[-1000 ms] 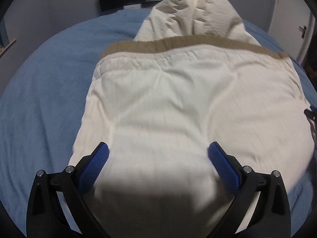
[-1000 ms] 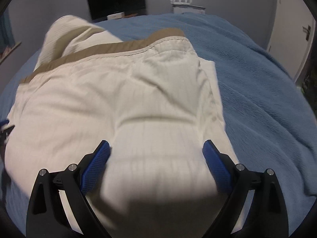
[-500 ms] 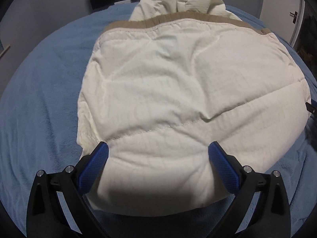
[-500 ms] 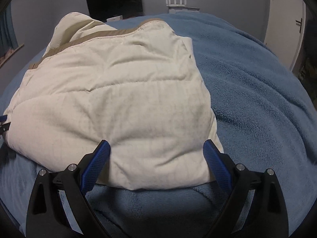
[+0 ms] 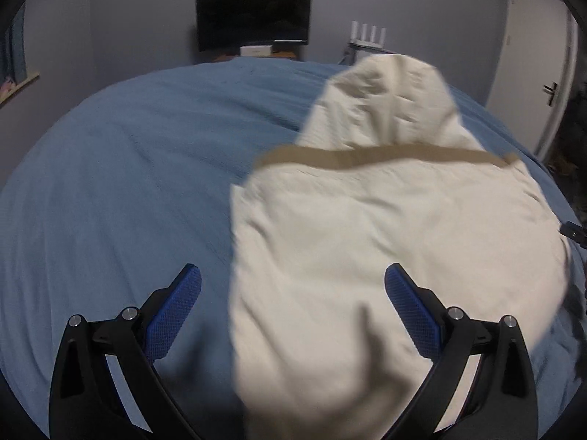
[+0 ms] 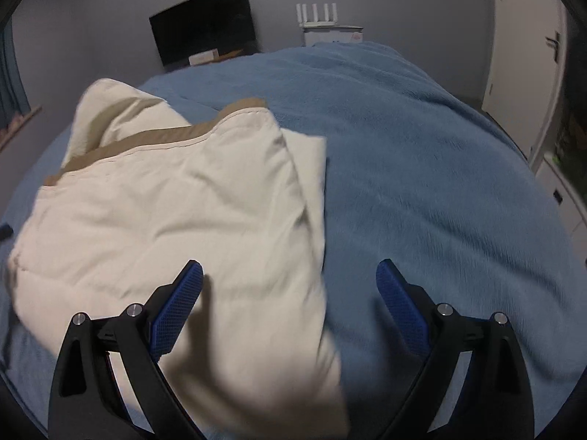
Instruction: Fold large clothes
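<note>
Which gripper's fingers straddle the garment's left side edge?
The left gripper: the cream garment's left edge runs between its fingers, blue blanket under the left one. The right gripper straddles the opposite edge.

garment (image 5: pixel 385 256) near edge: motion-blurred, cut off by frame bottom | hood's far side: hidden | right edge: cropped

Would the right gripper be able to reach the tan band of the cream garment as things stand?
Probably yes: the right gripper is open, and only flat cream garment lies between it and the tan band.
</note>
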### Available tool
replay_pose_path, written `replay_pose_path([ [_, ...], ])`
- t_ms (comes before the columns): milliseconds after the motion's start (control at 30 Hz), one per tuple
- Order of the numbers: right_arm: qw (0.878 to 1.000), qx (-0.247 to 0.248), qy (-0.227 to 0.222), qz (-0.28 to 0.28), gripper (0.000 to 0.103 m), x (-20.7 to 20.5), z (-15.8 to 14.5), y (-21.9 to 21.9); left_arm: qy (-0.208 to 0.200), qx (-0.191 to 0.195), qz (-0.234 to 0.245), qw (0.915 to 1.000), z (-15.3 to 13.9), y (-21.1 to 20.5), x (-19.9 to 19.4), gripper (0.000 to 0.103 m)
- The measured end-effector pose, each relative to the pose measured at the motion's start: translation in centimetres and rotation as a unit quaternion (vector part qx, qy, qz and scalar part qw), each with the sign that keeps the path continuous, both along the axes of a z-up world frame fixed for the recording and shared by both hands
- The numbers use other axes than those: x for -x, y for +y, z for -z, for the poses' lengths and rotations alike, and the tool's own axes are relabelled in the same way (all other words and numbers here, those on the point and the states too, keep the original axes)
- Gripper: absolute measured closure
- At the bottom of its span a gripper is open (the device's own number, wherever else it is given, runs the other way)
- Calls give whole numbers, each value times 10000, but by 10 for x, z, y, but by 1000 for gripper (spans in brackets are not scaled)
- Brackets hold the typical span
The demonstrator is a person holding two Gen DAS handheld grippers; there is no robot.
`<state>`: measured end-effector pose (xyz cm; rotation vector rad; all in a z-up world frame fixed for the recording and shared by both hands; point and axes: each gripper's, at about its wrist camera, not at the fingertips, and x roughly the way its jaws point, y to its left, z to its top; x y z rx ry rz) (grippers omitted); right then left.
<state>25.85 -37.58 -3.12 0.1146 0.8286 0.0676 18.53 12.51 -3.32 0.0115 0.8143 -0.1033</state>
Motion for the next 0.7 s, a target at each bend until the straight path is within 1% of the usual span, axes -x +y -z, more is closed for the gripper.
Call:
replay_pose_path([
  [33, 10000, 5, 24, -70, 13, -11, 0, 0, 96, -50, -101, 9999, 5, 8, -16, 13],
  [67, 9999, 83, 56, -135, 13, -22, 0, 2, 206, -57, -164, 9996, 9, 15, -28, 15],
  [133, 9994, 195, 82, -291, 13, -42, 0, 8, 490, -109, -256, 9984, 21, 27, -52, 27],
  [200, 9988, 178, 222, -405, 13, -63, 3, 10, 716, -96, -168, 9972, 33, 33, -68, 26],
  [267, 9983, 115, 363, -450, 13, -77, 9, 9, 835, -32, 58, 9965, 42, 32, -80, 26],
  [333, 9981, 13, 419, -442, 13, -86, 15, 8, 983, -61, 204, 9949, 49, 29, -89, 26],
  [433, 9980, -339, 420, -341, 13, -92, 24, 3, 1054, 153, 297, 9939, 55, 35, -95, 23],
  [467, 9972, -520, 439, -312, 13, -92, 28, -1, 1015, 268, 357, 9938, 56, 39, -94, 23],
  [567, 9945, -925, 391, -284, 14, -90, 34, -11, 902, 365, 513, 9939, 56, 45, -89, 26],
  [600, 9928, -1102, 369, -291, 20, -88, 34, -16, 880, 454, 562, 9935, 56, 48, -85, 31],
  [633, 9902, -1311, 377, -300, 24, -86, 35, -22, 863, 595, 640, 9924, 55, 51, -81, 39],
  [700, 9863, -1568, 415, -315, 28, -84, 37, -31, 811, 738, 729, 9913, 57, 54, -71, 45],
])
